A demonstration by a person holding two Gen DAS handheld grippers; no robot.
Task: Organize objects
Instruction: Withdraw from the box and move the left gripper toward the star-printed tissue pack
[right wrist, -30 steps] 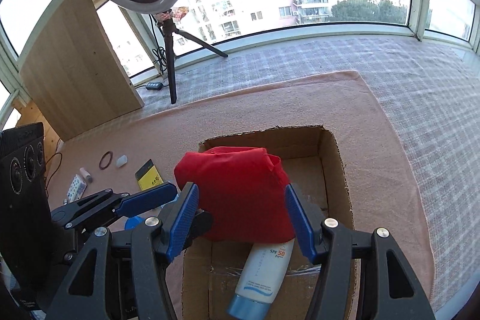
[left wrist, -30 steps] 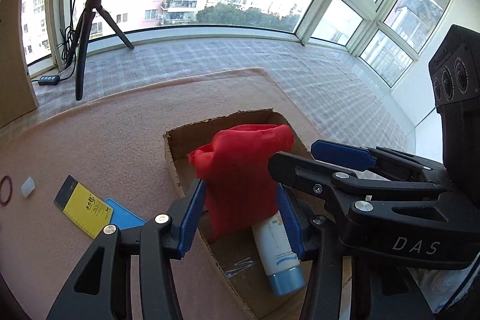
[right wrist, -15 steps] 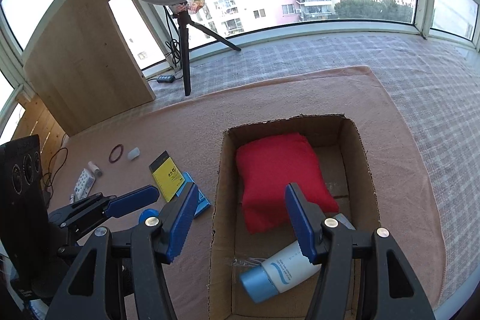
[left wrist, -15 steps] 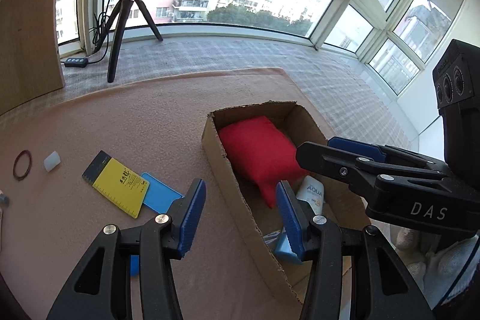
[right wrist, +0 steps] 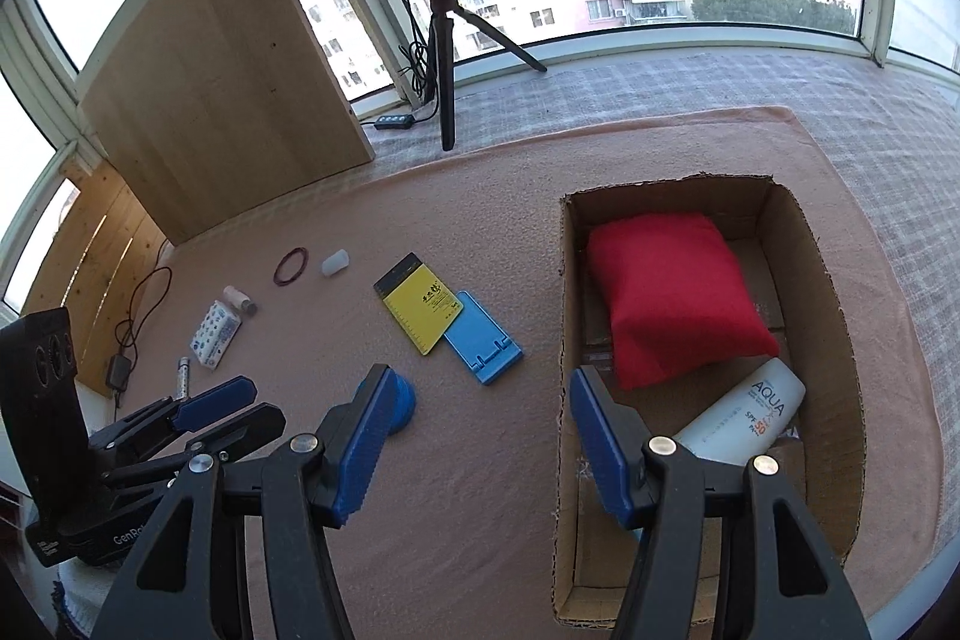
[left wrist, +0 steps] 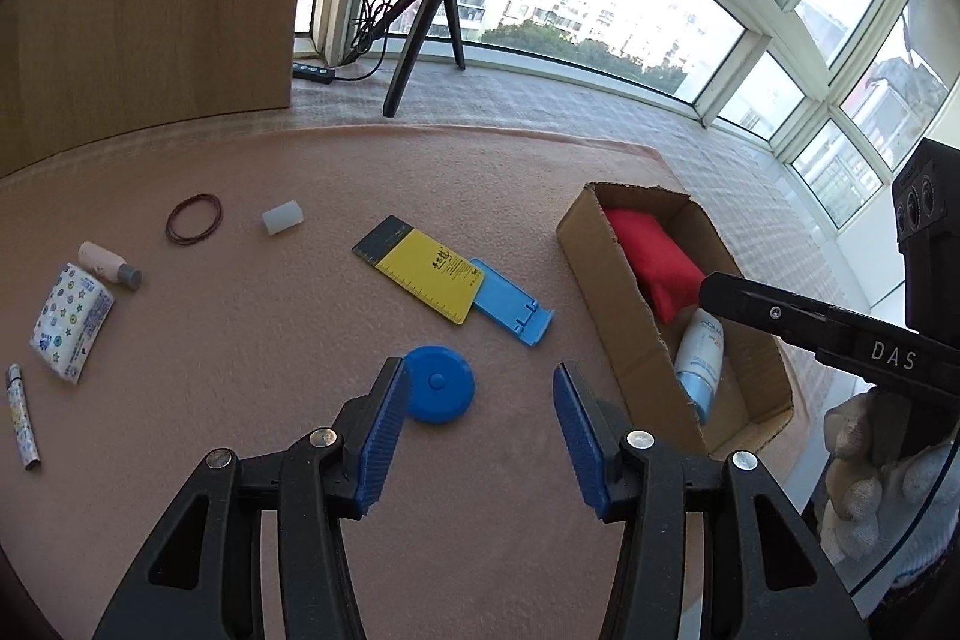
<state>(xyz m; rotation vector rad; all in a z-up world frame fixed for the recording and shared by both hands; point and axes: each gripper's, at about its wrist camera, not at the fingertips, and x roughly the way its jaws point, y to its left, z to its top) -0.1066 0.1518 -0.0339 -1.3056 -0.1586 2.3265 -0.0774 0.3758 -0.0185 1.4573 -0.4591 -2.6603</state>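
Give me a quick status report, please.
Both tongs open, empty: left, right. Red cloth and sunscreen in box. Blue disc nearest, unobstructed.

Two hand-held grippers, both with their blue-padded fingers spread wide and nothing between them. The left gripper (left wrist: 477, 403) points toward 12 o'clock, its black frame filling the lower part of its own view. The right gripper (right wrist: 480, 421) sits likewise in its view. Seen from the left camera, the right gripper's black body enters from 3 o'clock, gripped by a hand (left wrist: 882, 478) in a white knit glove at 4 o'clock
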